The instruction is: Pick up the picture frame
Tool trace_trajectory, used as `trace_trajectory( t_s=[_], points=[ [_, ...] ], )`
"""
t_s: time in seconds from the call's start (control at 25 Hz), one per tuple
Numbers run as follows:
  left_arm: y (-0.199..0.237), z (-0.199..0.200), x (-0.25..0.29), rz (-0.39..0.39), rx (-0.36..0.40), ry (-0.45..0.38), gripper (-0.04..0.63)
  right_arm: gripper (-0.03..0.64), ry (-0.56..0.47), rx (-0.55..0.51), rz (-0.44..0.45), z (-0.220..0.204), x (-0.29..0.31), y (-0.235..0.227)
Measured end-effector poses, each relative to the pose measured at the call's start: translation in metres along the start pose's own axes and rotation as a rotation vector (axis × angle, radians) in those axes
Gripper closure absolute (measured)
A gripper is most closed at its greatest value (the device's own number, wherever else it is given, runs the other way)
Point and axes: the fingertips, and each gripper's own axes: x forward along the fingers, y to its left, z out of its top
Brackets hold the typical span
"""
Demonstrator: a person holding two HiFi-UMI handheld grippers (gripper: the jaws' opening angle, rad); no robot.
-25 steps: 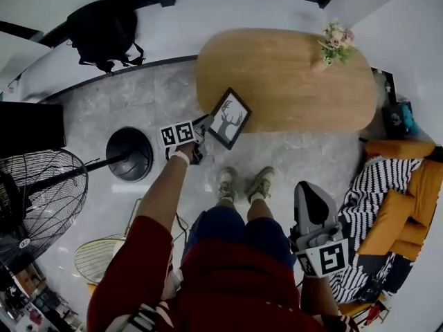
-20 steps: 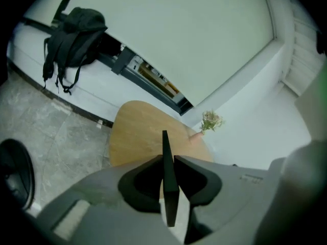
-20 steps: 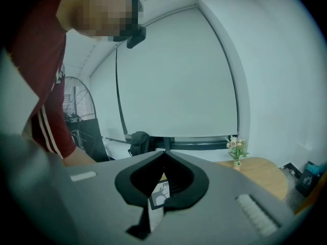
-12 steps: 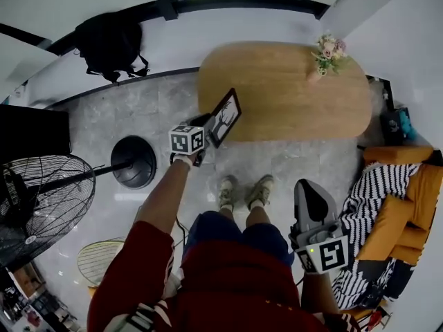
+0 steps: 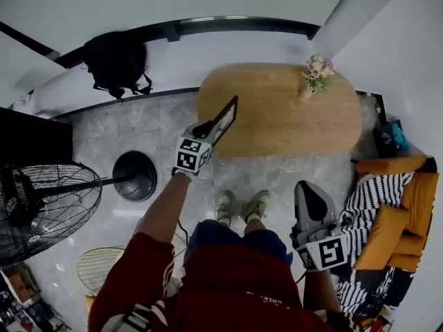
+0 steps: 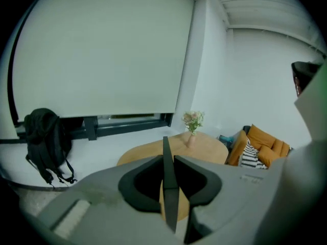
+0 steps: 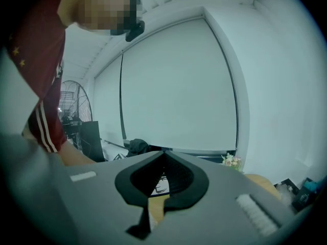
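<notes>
Your left gripper: jaws clamped on picture frame, its thin black edge pinched between pads. You hold frame lifted, edge-on in head view, at left end of oval wooden table. Your right gripper: jaws together, nothing between them, low by your right leg, well apart from frame. Flower vase stands at table's far right edge.

Between the jaws of the left gripper, the picture frame showed only its edge; its face was hidden.
</notes>
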Motion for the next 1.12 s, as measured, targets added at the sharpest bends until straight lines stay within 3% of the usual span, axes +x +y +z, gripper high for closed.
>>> trace_trajectory(
  t_s=[0.48, 1.12],
  points=[
    [-0.043, 0.125, -0.097, 0.047, 0.313, -0.196, 0.518, 0.618, -0.093, -0.086, -0.004, 0.059, -0.015, 0.012],
    [-0.118, 0.236, -0.218, 0.009, 0.482, -0.432, 0.518, 0.618, -0.238, -0.128, -0.055, 0.121, -0.040, 0.025]
  ],
)
